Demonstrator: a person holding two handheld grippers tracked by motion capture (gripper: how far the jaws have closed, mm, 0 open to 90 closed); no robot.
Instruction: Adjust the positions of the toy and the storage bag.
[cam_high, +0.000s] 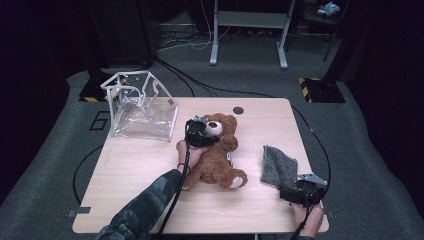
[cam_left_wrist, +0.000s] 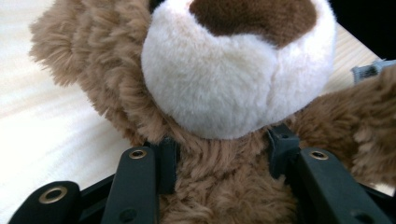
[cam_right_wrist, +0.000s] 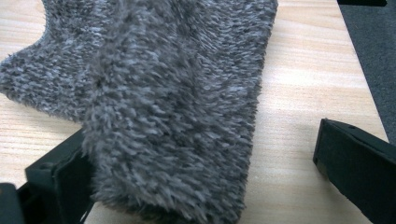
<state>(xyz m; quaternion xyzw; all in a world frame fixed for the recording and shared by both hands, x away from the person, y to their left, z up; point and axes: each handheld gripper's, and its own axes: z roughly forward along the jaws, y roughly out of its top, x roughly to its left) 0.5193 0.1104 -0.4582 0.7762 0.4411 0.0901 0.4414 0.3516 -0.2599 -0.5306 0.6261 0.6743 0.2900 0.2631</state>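
Note:
A brown teddy bear (cam_high: 220, 155) with a cream muzzle lies on its back at the middle of the wooden table (cam_high: 140, 175). My left gripper (cam_high: 200, 132) is over its head and chest. In the left gripper view the bear (cam_left_wrist: 233, 84) is very close, and my left gripper (cam_left_wrist: 223, 156) has its black pads (cam_left_wrist: 166, 163) pressed into the fur on both sides of the neck. A grey fuzzy cloth (cam_high: 279, 166) lies at the right. My right gripper (cam_high: 299, 193) rests at its near end, open. In the right gripper view the cloth (cam_right_wrist: 163, 93) drapes over one jaw of my right gripper (cam_right_wrist: 201, 158).
A clear plastic box (cam_high: 142, 107) with white edges stands open at the table's far left corner. A dark round hole (cam_high: 238, 110) marks the far edge. Beyond the table are grey carpet, cables and a metal stand (cam_high: 248, 20).

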